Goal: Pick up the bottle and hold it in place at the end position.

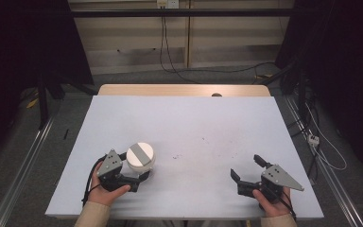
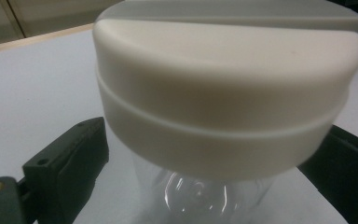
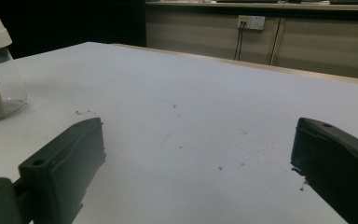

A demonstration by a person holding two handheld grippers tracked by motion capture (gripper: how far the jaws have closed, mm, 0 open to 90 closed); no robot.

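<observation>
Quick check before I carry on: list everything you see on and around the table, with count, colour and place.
jar: one, clear body with a white lid that has a grey stripe, near-left part of the table, between the left gripper's jaws
table: one, white-grey top with a wooden far edge, centre of the high view, a few dark specks near its middle
wall socket: one, white, on the far wall, cables hanging from it
floor cables: several, white and black, right of the table
left gripper: one, black with a grey plate, near-left, jaws either side of the jar; grip cannot be told
right gripper: one, black with a grey plate, near-right, jaws wide open, holding nothing
hands: two, beige sleeves, at the near edge
</observation>
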